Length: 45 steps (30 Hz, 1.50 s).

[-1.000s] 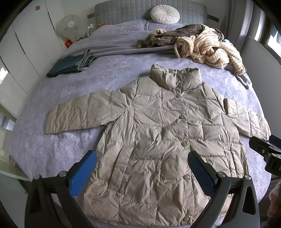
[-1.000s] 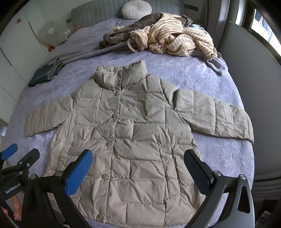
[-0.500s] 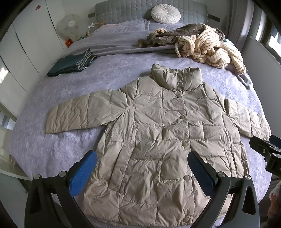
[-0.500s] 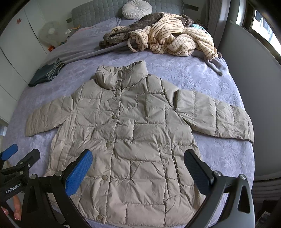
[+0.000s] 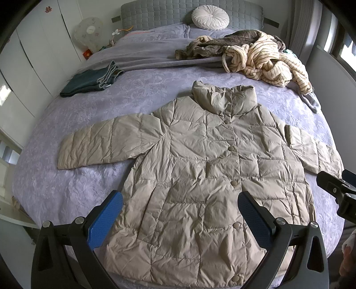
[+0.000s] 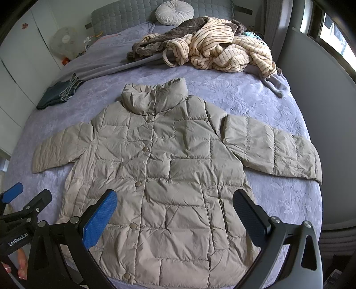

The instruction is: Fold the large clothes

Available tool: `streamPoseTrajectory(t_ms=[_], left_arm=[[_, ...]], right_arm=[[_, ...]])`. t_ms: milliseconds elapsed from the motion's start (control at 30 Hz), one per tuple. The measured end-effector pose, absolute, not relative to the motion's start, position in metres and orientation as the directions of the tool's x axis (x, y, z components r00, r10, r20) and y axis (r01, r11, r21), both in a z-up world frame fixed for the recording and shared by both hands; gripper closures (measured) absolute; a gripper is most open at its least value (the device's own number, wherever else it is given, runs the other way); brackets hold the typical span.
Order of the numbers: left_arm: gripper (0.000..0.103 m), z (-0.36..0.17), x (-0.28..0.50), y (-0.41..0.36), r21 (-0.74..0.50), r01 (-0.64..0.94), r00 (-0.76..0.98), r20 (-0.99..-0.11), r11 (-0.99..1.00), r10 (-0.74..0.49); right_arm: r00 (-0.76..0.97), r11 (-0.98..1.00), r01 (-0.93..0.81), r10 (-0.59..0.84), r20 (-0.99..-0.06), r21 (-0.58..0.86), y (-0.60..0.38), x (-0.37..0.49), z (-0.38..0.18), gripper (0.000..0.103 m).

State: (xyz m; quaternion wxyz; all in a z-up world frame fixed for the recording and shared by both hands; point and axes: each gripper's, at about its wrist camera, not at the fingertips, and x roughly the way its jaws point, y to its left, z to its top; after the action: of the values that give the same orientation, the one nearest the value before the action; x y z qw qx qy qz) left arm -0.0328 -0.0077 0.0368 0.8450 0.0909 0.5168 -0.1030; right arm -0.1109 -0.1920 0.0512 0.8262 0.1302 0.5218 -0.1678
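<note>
A beige quilted puffer jacket (image 5: 207, 169) (image 6: 169, 169) lies flat and buttoned, front up, on the purple bed, collar toward the headboard and both sleeves spread outward. My left gripper (image 5: 180, 217) hovers open above the jacket's lower hem, nothing between its blue pads. In the right wrist view my right gripper (image 6: 175, 220) is likewise open over the hem. The right gripper's tip shows at the right edge of the left wrist view, and the left gripper's tip at the left edge of the right wrist view.
A heap of striped cream and brown clothes (image 5: 262, 60) (image 6: 213, 51) lies near the headboard. Folded dark jeans (image 5: 91, 81) (image 6: 57, 94) sit at the bed's left side. A round white cushion (image 5: 210, 17) rests by the headboard. A grey wall panel (image 6: 322, 111) borders the right.
Both views have shifted only slightly; the jacket lies as before and both grippers stay open.
</note>
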Motion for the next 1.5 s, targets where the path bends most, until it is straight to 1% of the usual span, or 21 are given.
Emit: streamPoseTrajectory(t_ms=[1500], left_arm=[[0.0, 0.0373, -0.0324, -0.0081, 0.049, 0.268, 0.444, -0.893, 0.962, -0.078]], right_arm=[[0.402, 0.911, 0.411, -0.141, -0.905, 0.041, -0.1911, -0.1116, 0.0533, 0.0]])
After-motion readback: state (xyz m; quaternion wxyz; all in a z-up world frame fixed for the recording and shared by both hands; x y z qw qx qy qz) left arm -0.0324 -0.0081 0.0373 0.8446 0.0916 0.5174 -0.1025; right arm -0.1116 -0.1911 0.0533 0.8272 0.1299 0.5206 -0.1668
